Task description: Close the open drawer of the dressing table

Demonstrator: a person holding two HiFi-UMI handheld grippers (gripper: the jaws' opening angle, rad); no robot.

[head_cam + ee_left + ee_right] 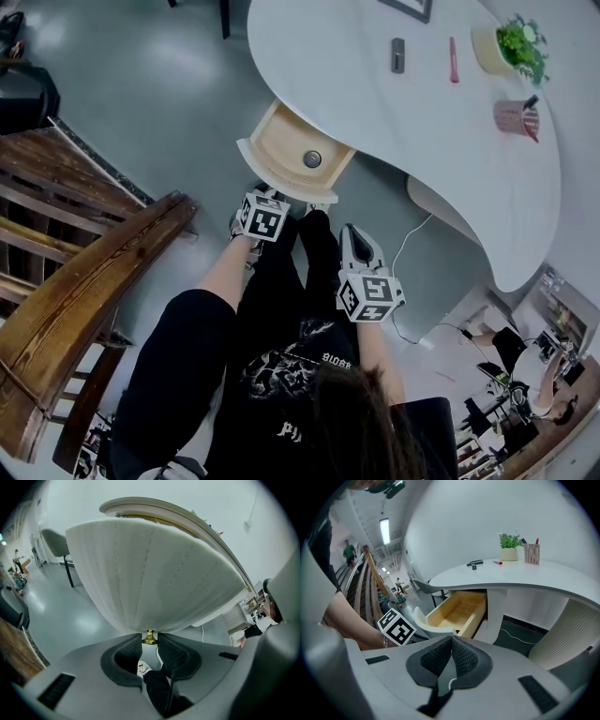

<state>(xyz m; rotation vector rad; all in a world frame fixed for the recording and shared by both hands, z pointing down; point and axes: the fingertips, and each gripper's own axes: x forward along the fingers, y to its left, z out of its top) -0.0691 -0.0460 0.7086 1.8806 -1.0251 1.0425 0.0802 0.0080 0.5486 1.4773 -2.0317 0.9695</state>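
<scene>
Head view shows the person standing at a curved white bench [375, 103], whose drawer [291, 150] is pulled well out from under the near edge, its pale wood inside open to view with a small round grey thing [312, 158] lying on the bottom. The left hand-held gripper [150, 641] is at the drawer's curved, ribbed white front, and its jaws are narrowly apart with the brass knob [149, 637] caught between the pad tips, which sit against the knob's sides. The right hand-held gripper [451, 641] hangs back from the drawer, near the person's body, with its jaws brought together at the tips and nothing between them. Further back on the bench stand a potted plant [520, 42] and a pink pen holder [516, 117], with a red pen [454, 59] lying well apart from the drawer. A wooden railing [84, 291] runs along the person's left.
</scene>
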